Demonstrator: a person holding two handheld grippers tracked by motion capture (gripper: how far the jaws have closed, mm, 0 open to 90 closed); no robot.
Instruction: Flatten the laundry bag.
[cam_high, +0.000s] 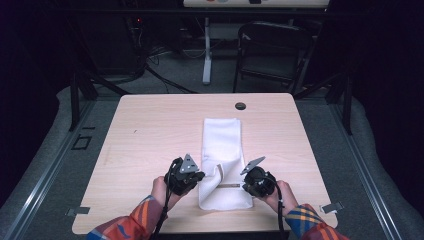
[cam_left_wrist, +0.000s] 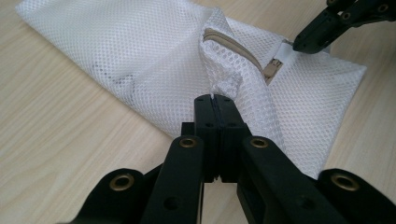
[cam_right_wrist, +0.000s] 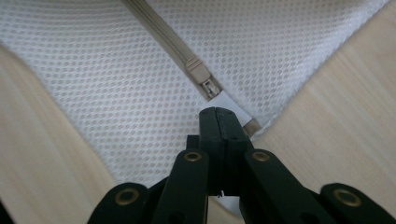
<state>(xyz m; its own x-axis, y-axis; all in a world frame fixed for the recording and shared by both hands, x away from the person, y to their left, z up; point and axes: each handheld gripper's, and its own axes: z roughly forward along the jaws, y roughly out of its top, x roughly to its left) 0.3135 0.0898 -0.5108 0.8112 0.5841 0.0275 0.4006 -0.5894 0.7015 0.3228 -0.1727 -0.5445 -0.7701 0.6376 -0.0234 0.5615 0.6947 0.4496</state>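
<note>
A white mesh bag (cam_high: 222, 160) lies flat on the wooden table (cam_high: 150, 140), running lengthwise away from the person, with its near end between the two hands. The left gripper (cam_high: 200, 176) sits at the bag's left edge, and in the left gripper view its jaws are closed on a raised fold of the mesh (cam_left_wrist: 224, 81), pulling it up into a small peak just beside the tan zipper (cam_left_wrist: 233, 46). The right gripper (cam_high: 245, 185) is at the bag's right side, near the corner. Its jaws are pressed together on the white tab (cam_right_wrist: 229, 103) at the zipper slider (cam_right_wrist: 201, 74); it looks like the pull tab, though the jaw tips hide most of it. The zipper runs off diagonally across the mesh from there.
</note>
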